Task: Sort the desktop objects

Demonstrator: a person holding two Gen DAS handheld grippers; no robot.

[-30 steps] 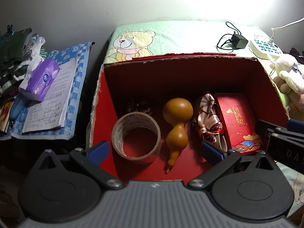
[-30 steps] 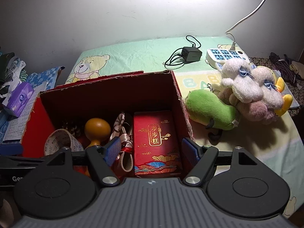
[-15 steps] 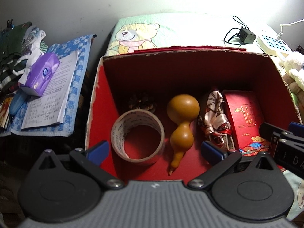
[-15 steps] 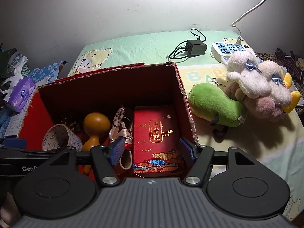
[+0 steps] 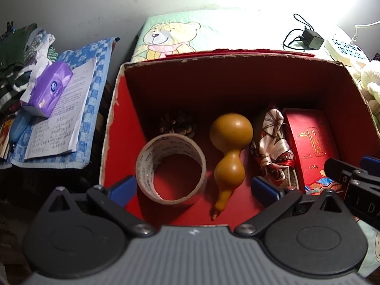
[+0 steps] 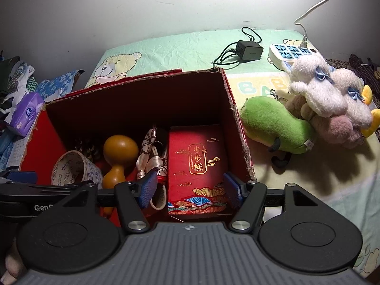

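Note:
An open red carton point(image 5: 228, 57) holds a roll of tape point(image 5: 144, 163), a brown gourd point(image 5: 230, 130), a pine cone point(image 5: 178, 123), a patterned cloth bundle point(image 5: 273, 147) and a red gift box point(image 5: 311, 137). My left gripper point(image 5: 193, 188) hangs open above the carton's near side, its blue pads either side of the tape roll and the gourd. My right gripper point(image 6: 190, 187) is open over the red gift box point(image 6: 197, 156), which lies between and below its pads. A small gap shows at the left pad. Nothing is held.
The carton point(image 6: 133, 85) sits on a green bear-print sheet. To its right lie a green plush point(image 6: 273, 123) and a heap of plush toys point(image 6: 327, 95), with a charger point(image 6: 249, 47) and a power strip point(image 6: 289, 52) behind. Left of it are a tissue pack point(image 5: 47, 87) and a notebook point(image 5: 59, 123).
The right gripper's pads have drawn slightly closer together around the red gift box. Both views have tipped a little further down into the carton.

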